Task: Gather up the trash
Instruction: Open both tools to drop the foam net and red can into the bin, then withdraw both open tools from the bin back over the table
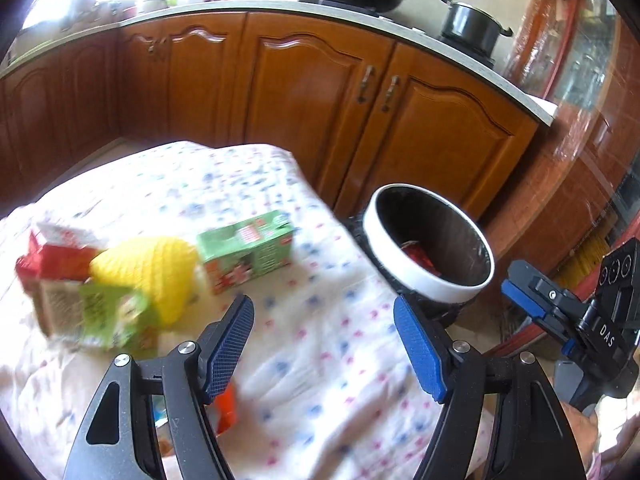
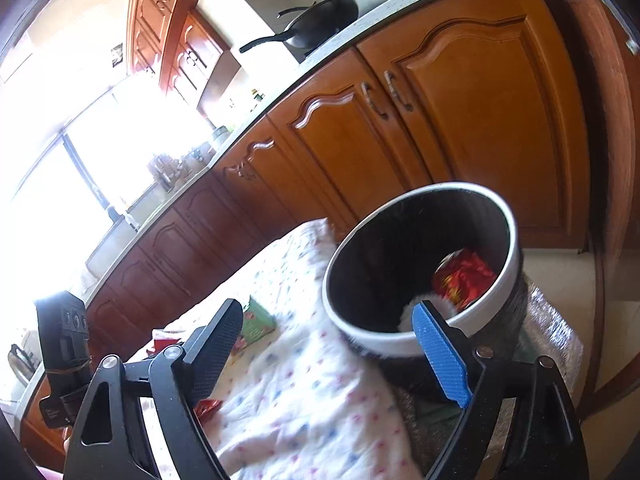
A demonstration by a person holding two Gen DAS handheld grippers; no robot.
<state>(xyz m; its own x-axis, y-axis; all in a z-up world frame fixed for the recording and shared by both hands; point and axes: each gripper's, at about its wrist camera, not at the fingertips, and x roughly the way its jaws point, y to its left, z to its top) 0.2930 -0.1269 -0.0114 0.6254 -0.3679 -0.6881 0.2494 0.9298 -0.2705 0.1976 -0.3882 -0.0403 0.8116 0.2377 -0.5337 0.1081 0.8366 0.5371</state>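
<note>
While both tongs stood wide and empty, the green carton (image 1: 246, 250) lay on the table cloth (image 1: 320, 360) at centre-left of the left view, long axis rising rightward, just beyond the left gripper (image 1: 324, 344), nearer than the right gripper (image 2: 332, 356) by the bin (image 2: 404, 344).

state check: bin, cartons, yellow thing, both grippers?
left gripper: open, empty
right gripper: open, empty
trash bin: upright, no lid, red wrapper inside
green carton: lying on the table cloth
red and green cartons: piled, blurred
yellow object: on the pile
</note>
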